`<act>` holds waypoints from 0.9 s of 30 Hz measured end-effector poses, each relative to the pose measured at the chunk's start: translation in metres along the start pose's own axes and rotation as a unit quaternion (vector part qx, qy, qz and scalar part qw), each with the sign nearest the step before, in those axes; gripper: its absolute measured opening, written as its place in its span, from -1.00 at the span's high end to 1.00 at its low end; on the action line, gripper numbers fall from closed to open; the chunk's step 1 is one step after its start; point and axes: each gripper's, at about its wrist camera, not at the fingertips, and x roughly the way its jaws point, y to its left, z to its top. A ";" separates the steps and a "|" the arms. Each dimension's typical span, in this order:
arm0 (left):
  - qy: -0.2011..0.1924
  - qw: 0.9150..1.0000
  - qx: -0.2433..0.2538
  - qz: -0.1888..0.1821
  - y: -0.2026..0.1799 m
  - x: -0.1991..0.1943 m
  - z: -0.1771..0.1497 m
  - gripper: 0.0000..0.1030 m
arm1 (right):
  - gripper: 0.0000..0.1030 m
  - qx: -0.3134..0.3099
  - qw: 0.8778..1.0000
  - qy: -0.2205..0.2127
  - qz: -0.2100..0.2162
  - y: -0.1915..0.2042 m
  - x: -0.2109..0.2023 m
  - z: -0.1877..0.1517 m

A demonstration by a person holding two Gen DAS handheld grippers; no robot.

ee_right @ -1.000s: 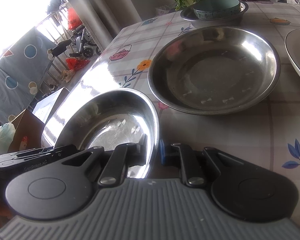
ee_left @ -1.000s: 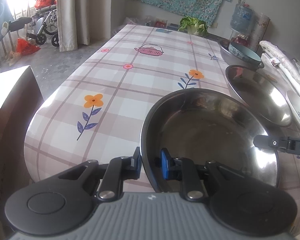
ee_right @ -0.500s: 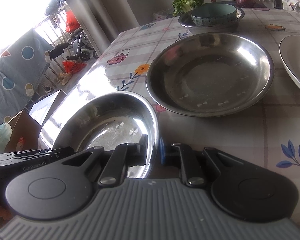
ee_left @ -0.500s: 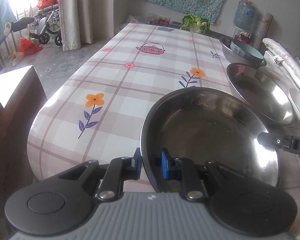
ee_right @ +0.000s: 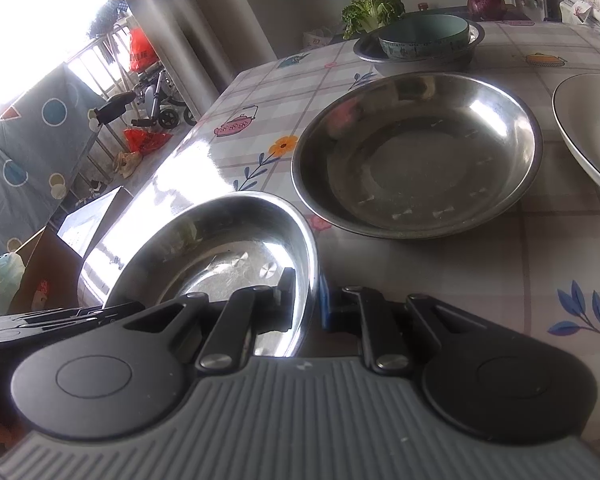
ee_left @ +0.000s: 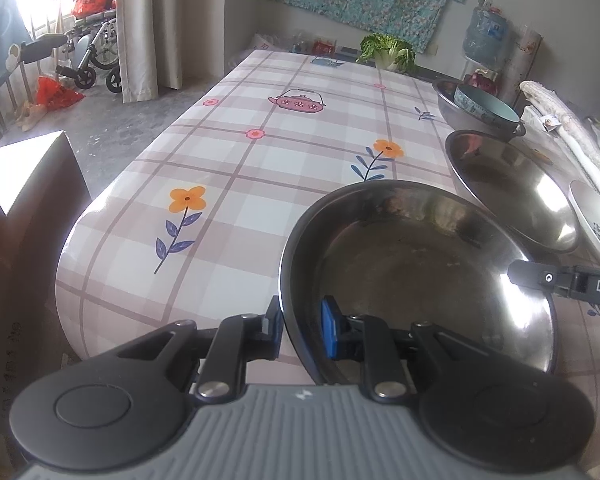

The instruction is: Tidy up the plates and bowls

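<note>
Now both claws point down at a slant over the near end of the counter (ee_left: 228, 168), and each one is closed on the rim of the same steel bowl (ee_left: 412, 276): the left claw (ee_left: 302, 330) on its near-left edge, the right claw (ee_right: 306, 304) on the opposite edge. On the right claw's finger the letters "DA" can be read, the rest is cut off. Just behind this bowl a larger steel plate (ee_right: 420, 156) rests on the counter.

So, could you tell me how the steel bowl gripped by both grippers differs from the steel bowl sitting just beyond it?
The held steel bowl is clamped at its rim by the left gripper and right gripper; the far steel bowl lies untouched. The held one appears tilted, the far one flat on the table. The held one looks smaller. Both are empty, shiny, round.
</note>
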 end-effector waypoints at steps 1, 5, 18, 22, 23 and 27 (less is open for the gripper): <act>-0.001 1.000 0.000 0.000 0.000 0.000 0.000 0.61 | 0.78 0.000 1.000 0.000 -0.001 0.000 0.000 0.000; 0.001 1.000 -0.003 -0.001 0.002 0.002 0.001 0.60 | 0.78 0.002 1.000 0.000 -0.003 0.002 0.001 -0.002; -0.013 1.000 -0.012 -0.011 0.002 0.008 -0.003 0.39 | 0.78 0.009 1.000 -0.002 0.002 0.001 0.004 -0.005; -0.026 1.000 -0.013 -0.008 0.001 0.002 -0.004 0.38 | 0.78 0.007 1.000 -0.001 0.000 0.003 0.004 -0.004; -0.028 0.999 -0.014 -0.009 0.001 0.001 -0.005 0.38 | 0.77 0.008 1.000 -0.002 0.001 0.003 0.003 -0.004; -0.030 0.999 -0.017 -0.010 0.003 0.001 -0.004 0.38 | 0.77 0.003 1.000 -0.007 0.002 0.006 0.002 -0.003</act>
